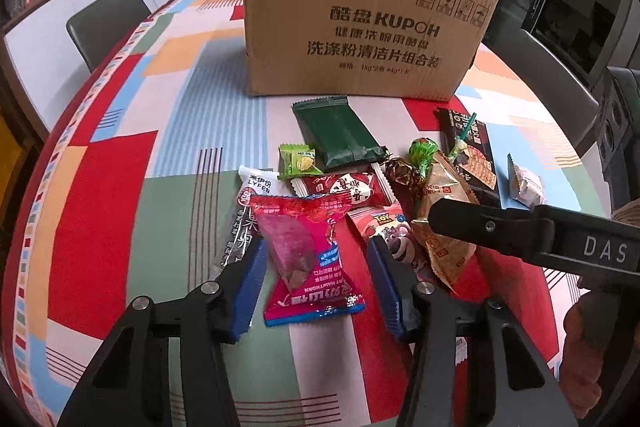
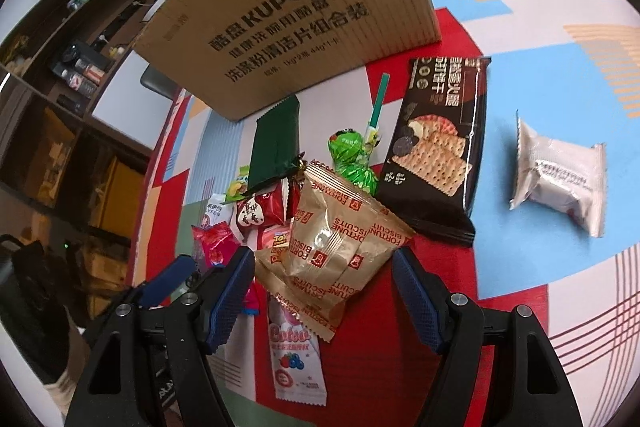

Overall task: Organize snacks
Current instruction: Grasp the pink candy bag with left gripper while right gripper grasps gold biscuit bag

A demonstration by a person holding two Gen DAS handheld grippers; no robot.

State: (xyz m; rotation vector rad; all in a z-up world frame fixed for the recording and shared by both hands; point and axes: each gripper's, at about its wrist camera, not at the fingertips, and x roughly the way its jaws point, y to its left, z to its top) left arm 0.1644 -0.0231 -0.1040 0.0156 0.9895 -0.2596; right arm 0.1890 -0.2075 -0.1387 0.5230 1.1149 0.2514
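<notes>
A pile of snacks lies on the patterned tablecloth in front of a cardboard box (image 1: pixel 360 23). My left gripper (image 1: pixel 316 283) is open, its blue pads either side of a pink-red hawthorn packet (image 1: pixel 308 259). My right gripper (image 2: pixel 324 291) is open around a gold Fortune Biscuits packet (image 2: pixel 340 247); its arm shows in the left wrist view (image 1: pixel 532 231). Nearby lie a dark green packet (image 1: pixel 340 131), a black cracker pack (image 2: pixel 440 143), a green lollipop (image 2: pixel 352 155), a silver wrapped cake (image 2: pixel 560 179) and a Toy Story packet (image 1: pixel 392 227).
The box (image 2: pixel 296 11) stands at the back of the table. A pink Cutoo packet (image 2: pixel 296 359) lies under the gold packet. Grey chairs (image 1: pixel 104 23) stand at the table's far left and right. Shelves and a counter line the room behind.
</notes>
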